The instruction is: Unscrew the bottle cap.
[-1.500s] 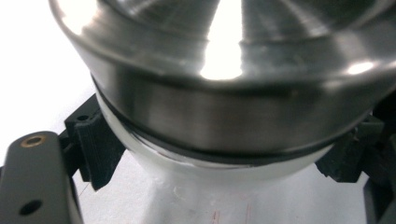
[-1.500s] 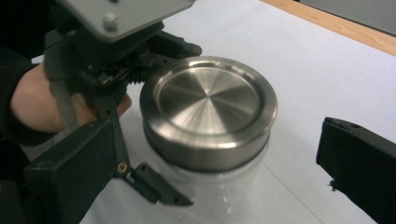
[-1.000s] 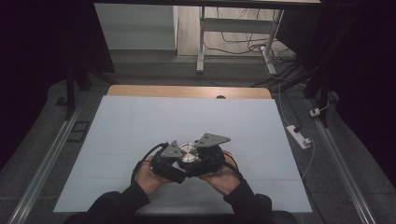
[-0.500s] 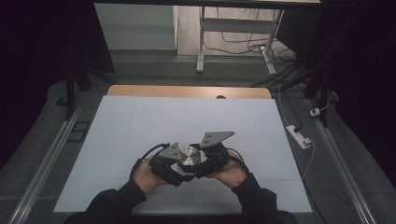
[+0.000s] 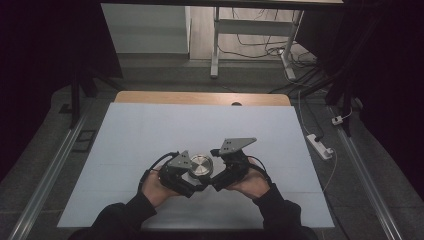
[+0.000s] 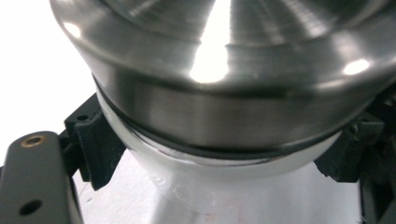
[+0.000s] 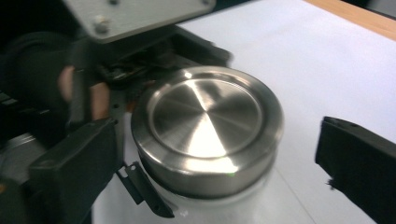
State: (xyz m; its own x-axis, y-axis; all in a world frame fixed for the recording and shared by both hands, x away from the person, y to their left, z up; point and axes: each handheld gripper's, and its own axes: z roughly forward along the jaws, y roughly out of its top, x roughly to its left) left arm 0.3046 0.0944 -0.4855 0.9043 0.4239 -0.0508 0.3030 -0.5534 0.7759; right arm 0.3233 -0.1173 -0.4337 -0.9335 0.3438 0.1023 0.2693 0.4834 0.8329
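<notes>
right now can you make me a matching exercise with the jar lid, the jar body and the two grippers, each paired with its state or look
Things:
1. metal lid
2. white jar body
3. left gripper
4. right gripper

States:
a. jaws spread wide on either side of the lid, not pressing it
b. brushed silver, on top of the jar
c. clamped on the jar below the lid
d. pale and translucent, under the dark seal ring

Pairs: 1-b, 2-d, 3-c, 4-a
</notes>
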